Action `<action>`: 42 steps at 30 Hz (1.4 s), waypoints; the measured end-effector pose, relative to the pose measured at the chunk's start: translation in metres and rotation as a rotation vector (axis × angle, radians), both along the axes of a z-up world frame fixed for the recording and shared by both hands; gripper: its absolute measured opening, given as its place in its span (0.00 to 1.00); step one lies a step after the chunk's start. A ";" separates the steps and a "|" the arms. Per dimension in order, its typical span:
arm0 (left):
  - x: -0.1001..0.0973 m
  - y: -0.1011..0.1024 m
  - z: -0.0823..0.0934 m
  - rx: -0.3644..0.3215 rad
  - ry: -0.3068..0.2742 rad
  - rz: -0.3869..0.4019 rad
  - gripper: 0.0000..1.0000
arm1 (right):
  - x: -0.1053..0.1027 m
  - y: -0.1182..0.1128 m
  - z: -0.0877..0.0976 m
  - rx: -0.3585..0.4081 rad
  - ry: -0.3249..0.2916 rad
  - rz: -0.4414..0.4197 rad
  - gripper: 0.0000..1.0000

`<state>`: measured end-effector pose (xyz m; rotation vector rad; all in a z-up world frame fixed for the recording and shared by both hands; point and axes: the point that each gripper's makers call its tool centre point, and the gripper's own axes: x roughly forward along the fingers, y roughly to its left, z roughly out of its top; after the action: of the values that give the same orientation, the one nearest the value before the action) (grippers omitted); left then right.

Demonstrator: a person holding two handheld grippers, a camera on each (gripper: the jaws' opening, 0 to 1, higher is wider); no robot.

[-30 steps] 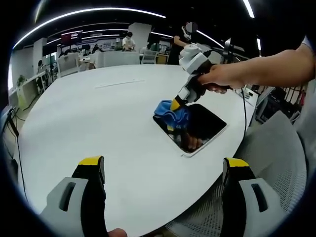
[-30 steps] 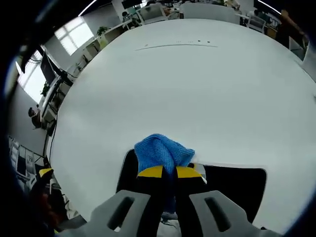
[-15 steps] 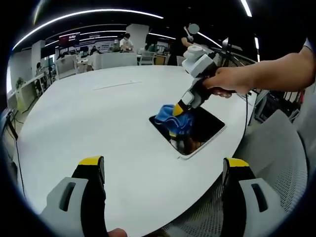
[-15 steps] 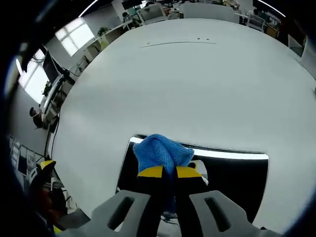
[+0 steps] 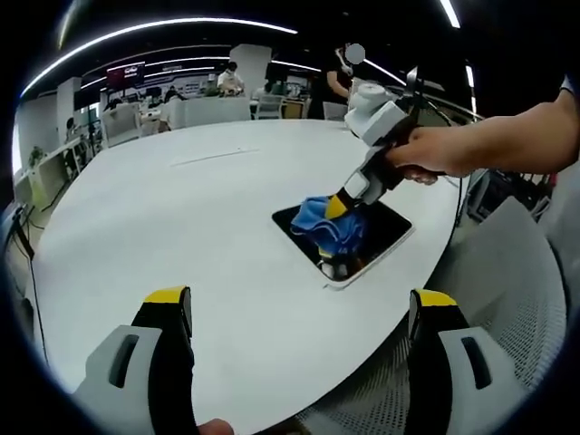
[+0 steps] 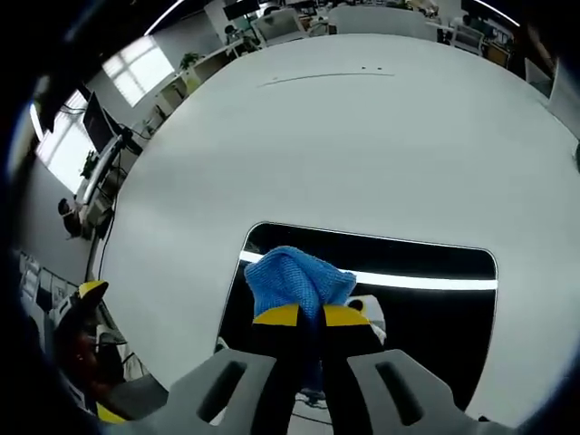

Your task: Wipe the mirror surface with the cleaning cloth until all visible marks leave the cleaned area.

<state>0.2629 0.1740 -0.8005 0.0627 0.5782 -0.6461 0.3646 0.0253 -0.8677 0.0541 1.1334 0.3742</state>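
Observation:
A dark rectangular mirror (image 5: 372, 237) (image 6: 426, 313) with a white frame lies flat on the white round table (image 5: 163, 208), near its edge. My right gripper (image 6: 311, 316) (image 5: 342, 201) is shut on a blue cleaning cloth (image 6: 294, 279) (image 5: 328, 223) and presses it onto the mirror's glass. A person's hand (image 5: 426, 154) holds that gripper in the left gripper view. My left gripper (image 5: 299, 313) hangs open over the table's near part, well short of the mirror, with nothing between its jaws.
A thin seam (image 6: 326, 82) crosses the far part of the table. Grey mesh chairs (image 5: 507, 290) stand just past the table's edge by the mirror. Desks and people (image 5: 231, 77) fill the office beyond the table.
The right gripper has slid the cloth from the mirror's far edge inward over the glass. More of the mirror now lies beyond the cloth. The left gripper has stayed put.

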 end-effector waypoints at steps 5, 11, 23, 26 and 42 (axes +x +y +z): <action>-0.001 0.000 0.000 0.000 -0.004 0.001 0.99 | -0.009 0.001 0.000 -0.001 -0.007 0.005 0.01; 0.000 -0.001 0.000 0.004 -0.009 0.000 0.99 | -0.019 0.002 0.000 0.004 -0.003 0.008 0.01; -0.002 -0.004 -0.002 0.004 -0.003 -0.004 0.99 | -0.040 0.003 0.002 0.022 0.009 0.018 0.02; -0.003 -0.006 -0.003 0.007 -0.001 -0.011 0.99 | -0.046 0.003 0.002 0.029 0.013 0.017 0.02; -0.008 -0.019 0.002 -0.034 -0.018 -0.007 0.99 | -0.066 0.005 0.003 0.049 0.048 0.013 0.02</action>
<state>0.2554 0.1553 -0.7989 0.0386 0.5497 -0.6609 0.2981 0.0302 -0.8649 0.0994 1.1728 0.4137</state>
